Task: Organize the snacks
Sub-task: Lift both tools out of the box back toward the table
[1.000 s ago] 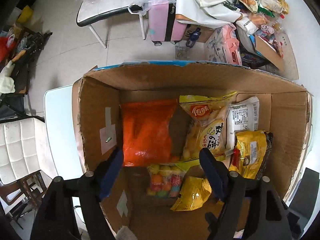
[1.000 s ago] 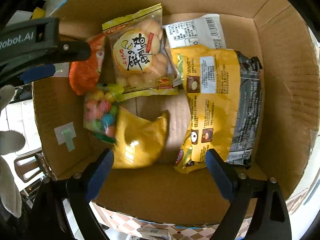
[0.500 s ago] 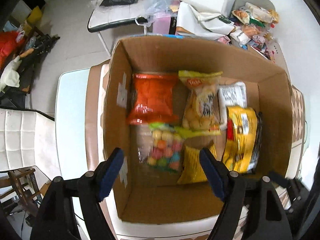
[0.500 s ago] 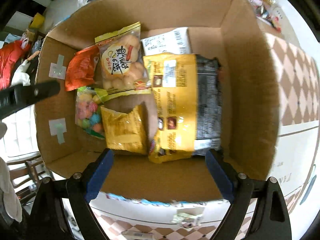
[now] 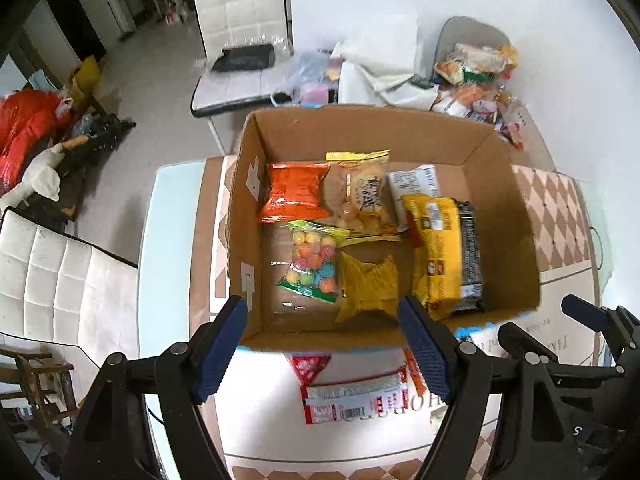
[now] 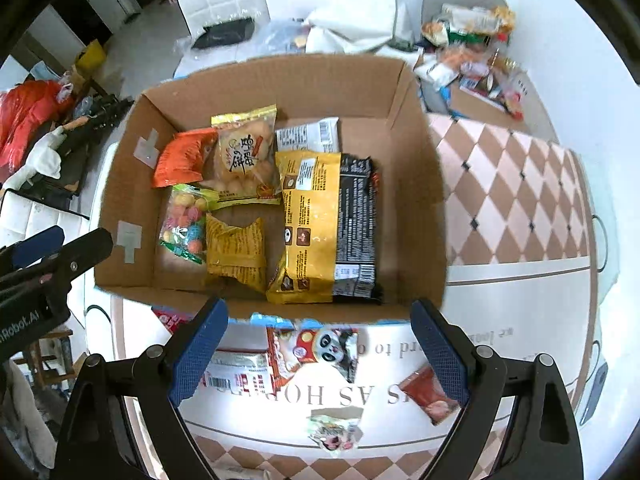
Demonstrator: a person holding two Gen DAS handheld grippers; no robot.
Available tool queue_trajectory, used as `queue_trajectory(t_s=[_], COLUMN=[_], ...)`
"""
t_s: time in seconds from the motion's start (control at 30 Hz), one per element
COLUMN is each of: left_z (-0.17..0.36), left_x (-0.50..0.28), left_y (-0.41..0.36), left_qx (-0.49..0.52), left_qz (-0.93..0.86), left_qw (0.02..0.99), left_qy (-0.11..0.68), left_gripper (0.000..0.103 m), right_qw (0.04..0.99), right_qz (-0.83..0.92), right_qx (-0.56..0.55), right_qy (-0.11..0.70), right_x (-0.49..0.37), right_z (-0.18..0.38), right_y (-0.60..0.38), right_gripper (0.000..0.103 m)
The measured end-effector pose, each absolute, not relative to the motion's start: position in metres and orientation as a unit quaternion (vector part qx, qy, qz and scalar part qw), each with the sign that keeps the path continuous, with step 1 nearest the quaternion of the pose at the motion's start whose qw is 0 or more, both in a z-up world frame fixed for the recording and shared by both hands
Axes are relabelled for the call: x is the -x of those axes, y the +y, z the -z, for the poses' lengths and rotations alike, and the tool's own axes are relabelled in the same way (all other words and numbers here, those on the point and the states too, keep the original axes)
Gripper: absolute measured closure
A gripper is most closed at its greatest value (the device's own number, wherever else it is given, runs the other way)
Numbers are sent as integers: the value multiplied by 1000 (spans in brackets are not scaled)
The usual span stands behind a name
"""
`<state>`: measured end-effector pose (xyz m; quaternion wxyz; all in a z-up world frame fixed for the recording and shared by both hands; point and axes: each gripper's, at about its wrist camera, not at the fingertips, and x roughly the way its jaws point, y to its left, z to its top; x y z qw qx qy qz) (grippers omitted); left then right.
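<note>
Right wrist view: the worktop (image 6: pixel 520 216), under a brown-and-white diamond-pattern cloth, fills the frame's right and bottom. An open brown cardboard box (image 6: pixel 424 184) sits centre frame, holding a large yellow-and-black snack bag (image 6: pixel 320 224) at its right, an orange foil packet (image 6: pixel 180 158) upper left, a clear bag of coloured candy balls (image 6: pixel 184 224) lower left and a small yellow crinkled packet (image 6: pixel 236 252) just beside it. Below the box lies a panda-print packet (image 6: pixel 320 352). The right tongs (image 6: pixel 320 356) stand wide apart, empty; at left frame edge, the left tongs (image 5: pixel 320 352) likewise gape, gripping nothing.
</note>
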<state>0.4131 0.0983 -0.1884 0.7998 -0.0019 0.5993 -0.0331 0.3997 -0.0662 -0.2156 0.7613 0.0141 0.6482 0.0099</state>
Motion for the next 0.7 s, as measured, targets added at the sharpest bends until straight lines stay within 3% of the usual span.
queue_trajectory(t_s=[0.4, 0.7], left_z=[127, 129], left_x=[-354, -306], left_y=[87, 88], left_qx=[15, 37], left_qz=[41, 30], left_qw=[835, 829], left_qy=[548, 558], left_gripper=[26, 26], right_qw=[802, 805], right_qz=[-21, -46], right_qx=[-11, -32], right_qy=[596, 590], right_x=[-349, -308], right_z=[147, 124], right_y=[-80, -88], right_gripper=[8, 8])
